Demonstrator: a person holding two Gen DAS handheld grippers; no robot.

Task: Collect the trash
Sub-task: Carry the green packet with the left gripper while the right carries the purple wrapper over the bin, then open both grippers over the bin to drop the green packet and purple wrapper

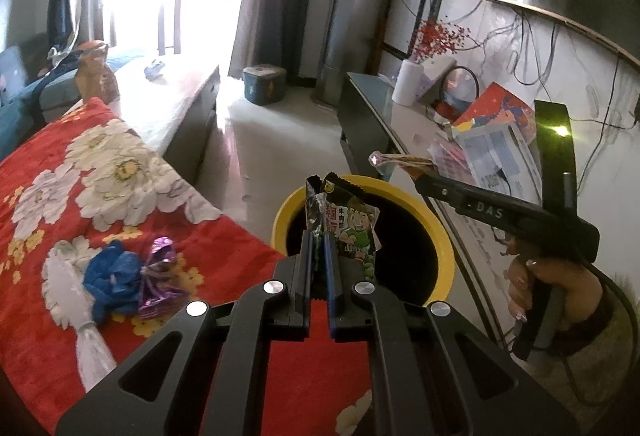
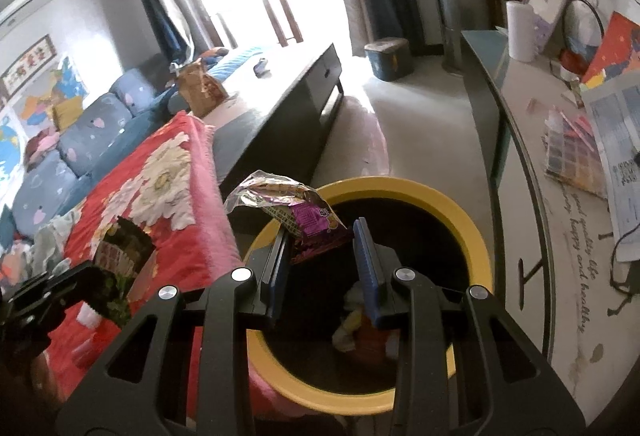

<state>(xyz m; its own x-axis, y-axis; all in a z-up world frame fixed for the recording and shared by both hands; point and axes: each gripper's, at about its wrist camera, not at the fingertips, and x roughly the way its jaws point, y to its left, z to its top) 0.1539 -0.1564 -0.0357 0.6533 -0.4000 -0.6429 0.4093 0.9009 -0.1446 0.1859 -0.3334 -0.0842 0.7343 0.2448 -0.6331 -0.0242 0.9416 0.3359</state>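
Beside a red flowered blanket (image 1: 120, 171) stands the yellow-rimmed trash bin (image 2: 472, 232). Over its mouth the left gripper (image 1: 318, 248) is clamped tight on a green cartoon snack wrapper (image 1: 354, 232), and the right gripper (image 2: 322, 244), jaws partly apart, pinches a purple snack wrapper (image 2: 308, 215). A blue crumpled wrapper (image 1: 112, 272) and a purple foil one (image 1: 160, 276) lie on the blanket.

L claw (image 1: 319, 236) clamped on green cartoon snack wrapper (image 1: 352, 232) above yellow-rimmed black bin (image 1: 444, 256). R claw (image 1: 416, 171) grips shiny wrapper (image 1: 394, 159). Crumpled blue glove (image 1: 112, 272) & purple foil wrapper (image 1: 160, 276) near red floral blanket's (image 1: 60, 171) bin-side edge.
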